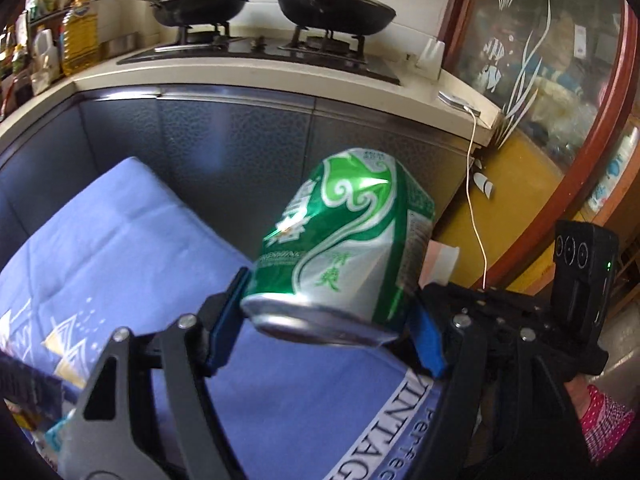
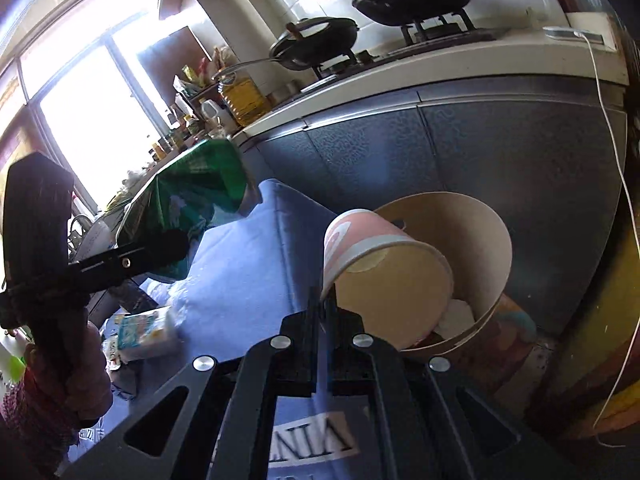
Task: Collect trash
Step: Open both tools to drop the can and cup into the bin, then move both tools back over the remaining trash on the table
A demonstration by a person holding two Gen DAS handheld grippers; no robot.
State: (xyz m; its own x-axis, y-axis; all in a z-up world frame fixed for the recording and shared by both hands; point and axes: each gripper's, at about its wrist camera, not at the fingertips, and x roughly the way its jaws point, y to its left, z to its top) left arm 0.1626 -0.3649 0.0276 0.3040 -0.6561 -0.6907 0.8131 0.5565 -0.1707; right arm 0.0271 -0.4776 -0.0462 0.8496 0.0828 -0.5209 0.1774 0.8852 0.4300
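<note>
The left tool [image 1: 328, 312] gripped one dented green-and-silver aluminium beer can [image 1: 340, 240] between its two blue pads [image 1: 226, 320], holding it tilted in the air above a table covered in soft, creased blue cloth [image 1: 128, 240] printed with white lettering. The right tool [image 2: 323, 308] was closed, its two dark fingers pinching the thin rim of one pink-and-white paper cup [image 2: 368, 240], which lay tipped on its side with its mouth over a larger round paper tub [image 2: 472, 232] holding crumpled white paper. A small printed tissue pack [image 2: 146, 332] lay on the cloth. Behind, two black woks [image 1: 200, 0] sat on a glossy gas hob [image 1: 260, 52].
</note>
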